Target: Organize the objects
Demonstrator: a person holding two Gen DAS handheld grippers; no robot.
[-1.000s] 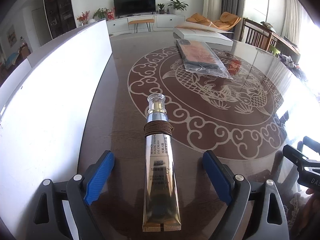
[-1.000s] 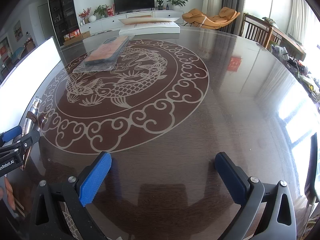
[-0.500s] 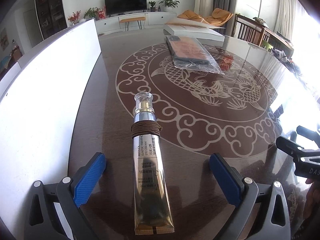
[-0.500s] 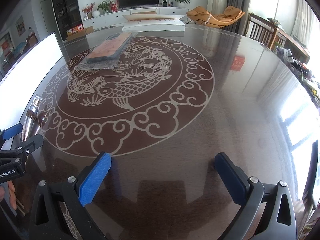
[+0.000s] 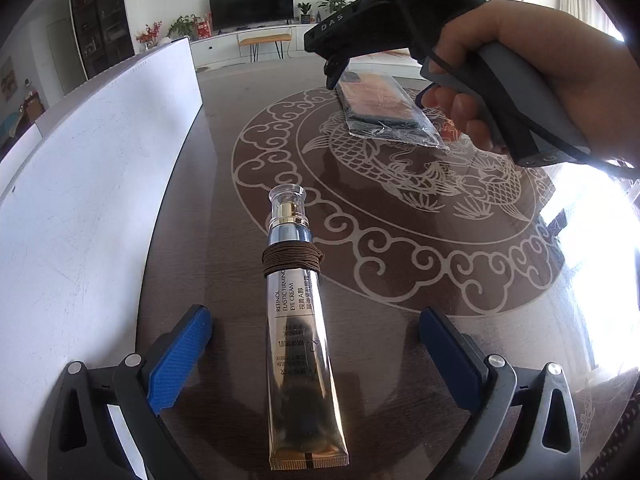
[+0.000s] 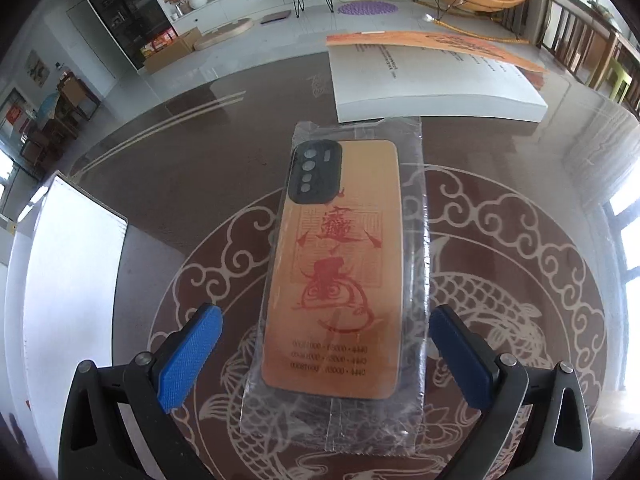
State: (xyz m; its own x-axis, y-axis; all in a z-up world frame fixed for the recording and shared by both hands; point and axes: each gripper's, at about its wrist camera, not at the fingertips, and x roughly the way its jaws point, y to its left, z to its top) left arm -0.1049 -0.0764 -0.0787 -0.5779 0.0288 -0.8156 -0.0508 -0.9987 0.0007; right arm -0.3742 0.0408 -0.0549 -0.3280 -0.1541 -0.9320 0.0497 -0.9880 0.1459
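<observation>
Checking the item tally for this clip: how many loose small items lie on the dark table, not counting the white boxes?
2. An eye cream tube lies between the open left tongs. A bagged phone case lies at the table's patterned centre, under the open right tongs. Others may be out of view.

Gold tube [image 5: 298, 364] with brown cord band [image 5: 292, 261]; orange phone case [image 6: 340, 264] printed red; dark brown table [image 5: 400, 320], pale fish-and-cloud pattern.

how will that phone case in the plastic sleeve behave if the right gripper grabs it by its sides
The phone case looks thin and flat, so probably light and fairly stiff. Its clear plastic sleeve is loose and glossy and spreads past the case edges, so the pads of the right gripper may crinkle film first and slip. On the polished table, a nudge would likely make it slide.
</observation>
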